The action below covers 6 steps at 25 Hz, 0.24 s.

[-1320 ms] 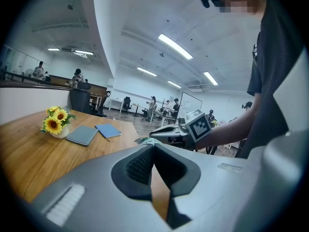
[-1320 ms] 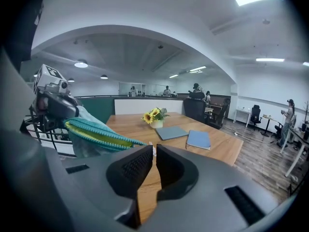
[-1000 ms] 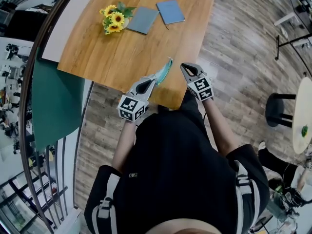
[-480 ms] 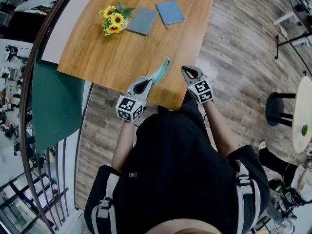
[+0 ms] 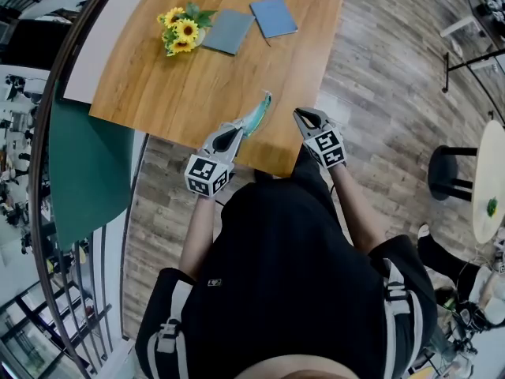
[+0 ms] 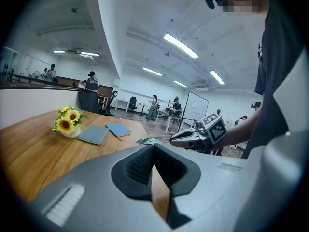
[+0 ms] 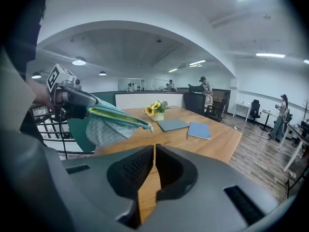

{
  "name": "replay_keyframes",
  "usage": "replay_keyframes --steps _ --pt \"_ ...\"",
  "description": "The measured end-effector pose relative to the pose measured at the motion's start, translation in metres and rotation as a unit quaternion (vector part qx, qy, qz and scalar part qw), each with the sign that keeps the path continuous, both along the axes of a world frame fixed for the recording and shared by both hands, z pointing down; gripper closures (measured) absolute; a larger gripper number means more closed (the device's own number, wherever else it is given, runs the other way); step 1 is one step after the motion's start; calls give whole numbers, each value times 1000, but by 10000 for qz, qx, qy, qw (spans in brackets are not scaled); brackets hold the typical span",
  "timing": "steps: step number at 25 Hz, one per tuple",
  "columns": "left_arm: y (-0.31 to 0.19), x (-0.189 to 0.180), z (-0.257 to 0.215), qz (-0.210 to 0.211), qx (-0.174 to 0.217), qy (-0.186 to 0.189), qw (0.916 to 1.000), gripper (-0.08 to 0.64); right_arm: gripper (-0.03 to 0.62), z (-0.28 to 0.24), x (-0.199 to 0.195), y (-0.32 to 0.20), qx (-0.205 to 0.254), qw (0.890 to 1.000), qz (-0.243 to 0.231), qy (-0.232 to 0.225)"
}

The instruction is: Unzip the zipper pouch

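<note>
Counting one pouch [image 5: 256,115], two notebooks [image 5: 228,31], one vase [image 6: 70,132], left claw [image 5: 237,126], right claw [image 5: 300,113].

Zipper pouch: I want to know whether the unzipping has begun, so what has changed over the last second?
Nothing visibly changed. The left gripper still holds the zipper pouch by one end over the near edge of the table. The right gripper stays shut and empty beside it.
</note>
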<state>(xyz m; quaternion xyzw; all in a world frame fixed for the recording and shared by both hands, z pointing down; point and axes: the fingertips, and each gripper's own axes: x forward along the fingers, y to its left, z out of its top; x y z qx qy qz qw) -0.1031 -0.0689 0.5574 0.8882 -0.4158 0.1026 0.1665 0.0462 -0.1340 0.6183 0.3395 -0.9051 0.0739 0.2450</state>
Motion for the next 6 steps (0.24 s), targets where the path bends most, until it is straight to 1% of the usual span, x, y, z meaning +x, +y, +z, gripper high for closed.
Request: replay_keyframes --steps 6 --pt "2 2 2 -14 -50 -4 10000 554 577 1 5 2 -35 10000 25 20"
